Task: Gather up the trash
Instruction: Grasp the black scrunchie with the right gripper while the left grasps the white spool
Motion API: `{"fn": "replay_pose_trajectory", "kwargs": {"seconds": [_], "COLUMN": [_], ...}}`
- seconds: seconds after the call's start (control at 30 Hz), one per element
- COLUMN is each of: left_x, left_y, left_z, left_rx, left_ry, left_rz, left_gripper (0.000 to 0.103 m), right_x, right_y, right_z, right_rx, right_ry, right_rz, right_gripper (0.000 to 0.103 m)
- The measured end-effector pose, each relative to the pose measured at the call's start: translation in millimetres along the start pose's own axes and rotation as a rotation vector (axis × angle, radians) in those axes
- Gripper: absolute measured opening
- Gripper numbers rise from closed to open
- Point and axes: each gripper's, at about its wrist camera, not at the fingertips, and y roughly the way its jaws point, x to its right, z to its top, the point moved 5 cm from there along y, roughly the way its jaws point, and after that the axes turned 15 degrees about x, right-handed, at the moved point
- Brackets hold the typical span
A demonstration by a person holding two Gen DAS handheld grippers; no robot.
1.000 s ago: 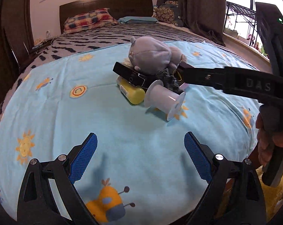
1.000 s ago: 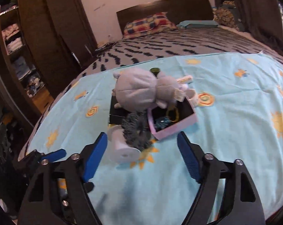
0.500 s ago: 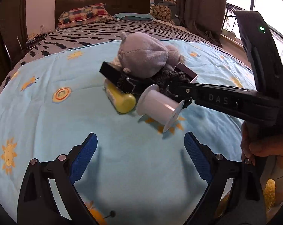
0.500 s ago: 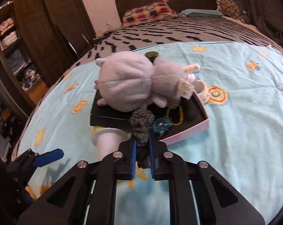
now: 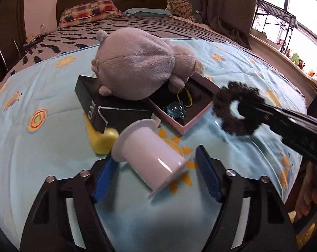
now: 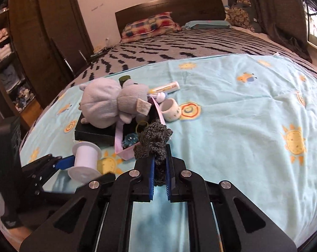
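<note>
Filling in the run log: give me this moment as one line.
right gripper: shut on dark scrunchie | left gripper: closing around white spool, not yet clamped | pink box: on bed

A plush toy lies on a black box, with the spool just before it.

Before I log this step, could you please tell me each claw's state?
Left claw: open around the white spool, jaws just closing.
Right claw: shut on the dark scrunchie.
</note>
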Motion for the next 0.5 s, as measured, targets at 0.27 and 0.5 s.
{"fn": "replay_pose_trajectory", "kwargs": {"seconds": [0.27, 0.5], "left_x": [-3.4, 2.4], "left_y": [-20.3, -67.7], "left_z": [-4.8, -19.8], "left_rx": [0.022, 0.067], "left_ry": [-0.011, 0.032], "left_rz": [-0.015, -0.042], "left_gripper": [0.061, 0.061], "right_x": [-2.7, -16.7], "right_y": [-21.9, -62.1], "right_z": [-7.4, -21.4], "right_rx": [0.024, 0.060], "right_ry": [-0.034, -0.041], "right_rz": [-0.003, 0.020], "right_gripper": [0.010, 0.010]}}
